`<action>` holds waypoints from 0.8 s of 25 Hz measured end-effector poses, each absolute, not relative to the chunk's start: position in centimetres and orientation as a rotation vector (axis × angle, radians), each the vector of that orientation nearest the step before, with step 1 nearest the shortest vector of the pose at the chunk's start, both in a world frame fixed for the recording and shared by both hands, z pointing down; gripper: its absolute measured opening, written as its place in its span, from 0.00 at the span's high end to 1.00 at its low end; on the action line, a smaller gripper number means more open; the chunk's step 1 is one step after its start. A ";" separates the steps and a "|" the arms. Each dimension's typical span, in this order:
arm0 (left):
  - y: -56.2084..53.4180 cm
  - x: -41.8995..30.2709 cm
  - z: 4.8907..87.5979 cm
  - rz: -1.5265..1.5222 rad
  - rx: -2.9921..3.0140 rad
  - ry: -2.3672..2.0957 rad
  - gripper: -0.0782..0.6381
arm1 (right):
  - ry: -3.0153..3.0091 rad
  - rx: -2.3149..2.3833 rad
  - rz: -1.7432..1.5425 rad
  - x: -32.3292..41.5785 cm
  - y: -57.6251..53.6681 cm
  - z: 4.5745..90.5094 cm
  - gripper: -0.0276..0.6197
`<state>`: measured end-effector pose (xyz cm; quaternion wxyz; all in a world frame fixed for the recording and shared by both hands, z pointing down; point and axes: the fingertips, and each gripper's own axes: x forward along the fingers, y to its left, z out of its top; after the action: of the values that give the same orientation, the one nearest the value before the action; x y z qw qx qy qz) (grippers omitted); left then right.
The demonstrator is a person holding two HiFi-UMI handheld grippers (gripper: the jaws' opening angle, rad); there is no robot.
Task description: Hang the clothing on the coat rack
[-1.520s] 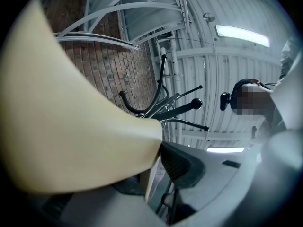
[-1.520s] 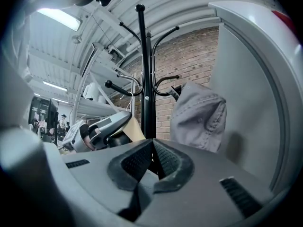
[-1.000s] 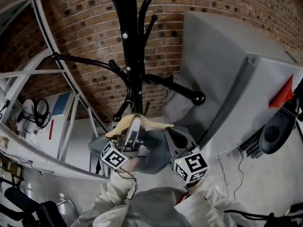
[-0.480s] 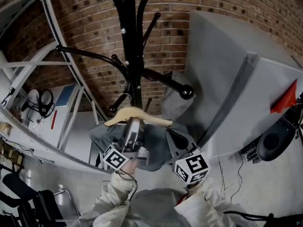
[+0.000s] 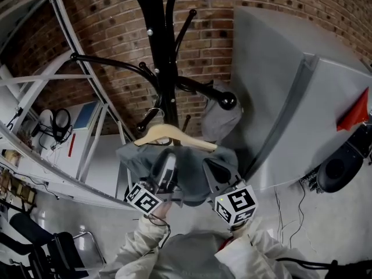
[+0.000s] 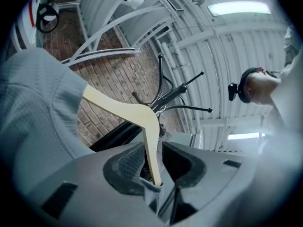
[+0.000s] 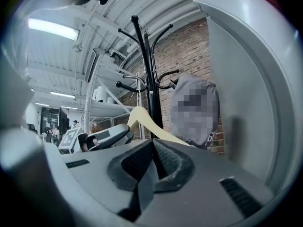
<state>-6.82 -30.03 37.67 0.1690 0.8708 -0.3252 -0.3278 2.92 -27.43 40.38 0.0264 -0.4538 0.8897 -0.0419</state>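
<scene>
A wooden hanger (image 5: 168,133) carries a grey garment (image 5: 136,158). Its metal hook sits over a low peg of the black coat rack (image 5: 160,51). My left gripper (image 5: 168,158) is just below the hanger, jaws wide. In the left gripper view the hanger's arm (image 6: 142,119) stands between the open jaws of that gripper (image 6: 154,162), with a gap to the right pad. My right gripper (image 5: 210,164) is at the garment's right lower edge. In the right gripper view its jaws (image 7: 152,150) are closed with a strip of grey cloth between them.
A second grey garment (image 5: 221,118) hangs on the rack's right arm. A large grey cabinet (image 5: 279,68) stands close on the right. White metal framing (image 5: 87,97) and a shelf with headphones (image 5: 58,124) are on the left. A brick wall stands behind the rack.
The hanger with the garment has risen towards the rack and its hook now sits on the low peg. My left gripper has dropped a little below the hanger. The right gripper has barely moved.
</scene>
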 end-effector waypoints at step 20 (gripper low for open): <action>-22.3 -11.9 41.7 -0.498 2.750 -0.957 0.85 | 2.712 -1.539 -0.128 -5.9 -21.5 40.9 0.92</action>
<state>-11.85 -22.29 41.67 0.0938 0.9268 -0.3227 -0.1677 -5.94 -21.47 40.86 0.0106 -0.4931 0.8690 -0.0409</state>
